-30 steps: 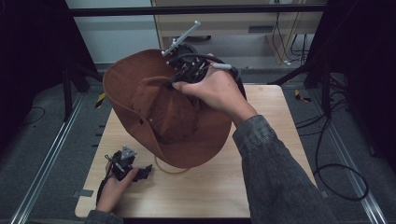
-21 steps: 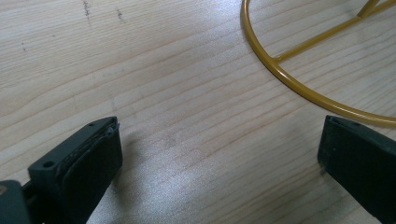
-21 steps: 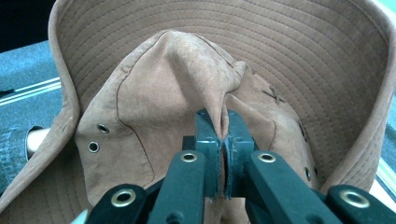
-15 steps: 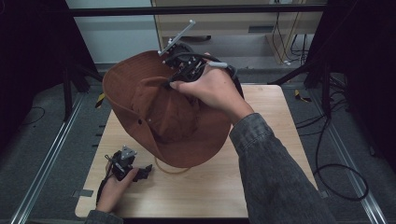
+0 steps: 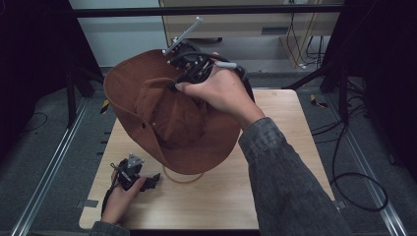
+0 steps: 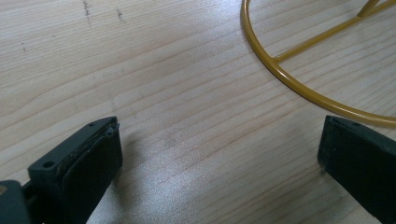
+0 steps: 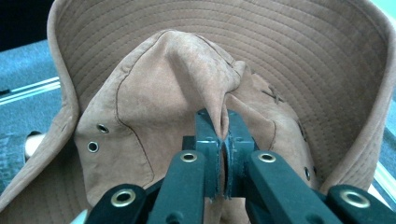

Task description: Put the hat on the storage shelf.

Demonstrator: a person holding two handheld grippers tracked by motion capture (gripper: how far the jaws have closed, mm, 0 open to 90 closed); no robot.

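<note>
Both grippers showed in the high view: the right gripper [image 5: 189, 69] held the hat [image 5: 167, 123] up over the table [image 5: 275, 162], the left gripper [image 5: 147, 181] rested near its front edge. Left gripper view: jaws spread wide over bare wood beside a yellow ring [image 6: 299, 81]. Right gripper view: jaws clenched on a fold of the hat's crown [image 7: 219, 116].

The hat [image 7: 154, 116] is plain rust brown, the wire ring [image 6: 299, 84] mustard yellow, the table [image 5: 275, 182] pale wood-grained.

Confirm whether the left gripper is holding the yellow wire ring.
No: the left gripper stands open over bare table, the yellow wire ring lying beyond its jaws.
</note>
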